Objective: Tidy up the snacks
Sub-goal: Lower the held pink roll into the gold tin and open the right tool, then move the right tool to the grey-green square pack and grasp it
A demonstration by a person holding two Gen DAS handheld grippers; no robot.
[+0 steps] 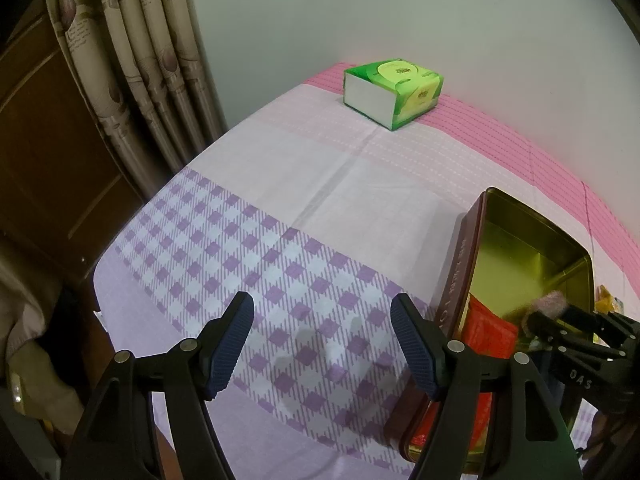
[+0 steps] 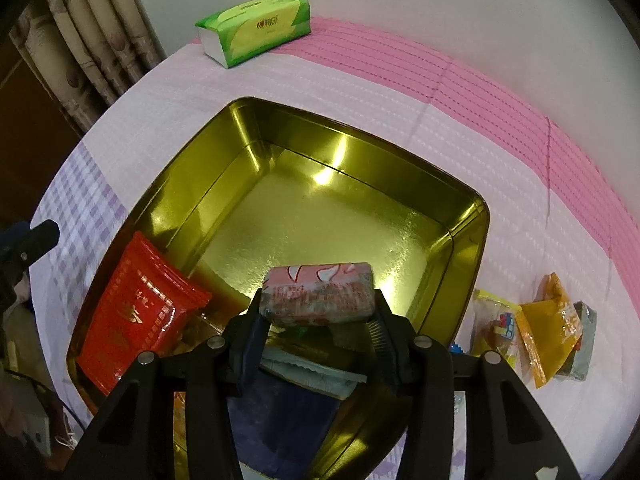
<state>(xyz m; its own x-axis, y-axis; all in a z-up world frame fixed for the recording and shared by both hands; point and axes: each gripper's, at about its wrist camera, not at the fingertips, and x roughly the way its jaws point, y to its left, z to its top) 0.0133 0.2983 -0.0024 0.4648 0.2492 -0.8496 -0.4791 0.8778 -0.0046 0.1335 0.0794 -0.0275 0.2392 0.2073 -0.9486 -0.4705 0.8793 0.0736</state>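
A gold tin [image 2: 360, 148] lies open on the cloth-covered table, and its dark red outer wall [image 1: 456, 308] shows in the left wrist view. A red snack packet [image 2: 136, 312] leans in its near left corner, with a dark blue packet [image 2: 280, 420] and a pale packet [image 2: 316, 366] at the near end. My right gripper [image 2: 319, 304] is shut on a pink snack packet [image 2: 320, 286], held above the tin's near half. My left gripper [image 1: 322, 304] hangs open over the purple checked cloth left of the tin, with nothing between its fingers.
Several loose snack packets, yellow [image 2: 496, 320] and orange [image 2: 548, 320], lie on the cloth right of the tin. A green tissue pack [image 1: 394, 92] sits at the table's far edge by the wall. Curtains [image 1: 152, 60] and a wooden door stand to the left.
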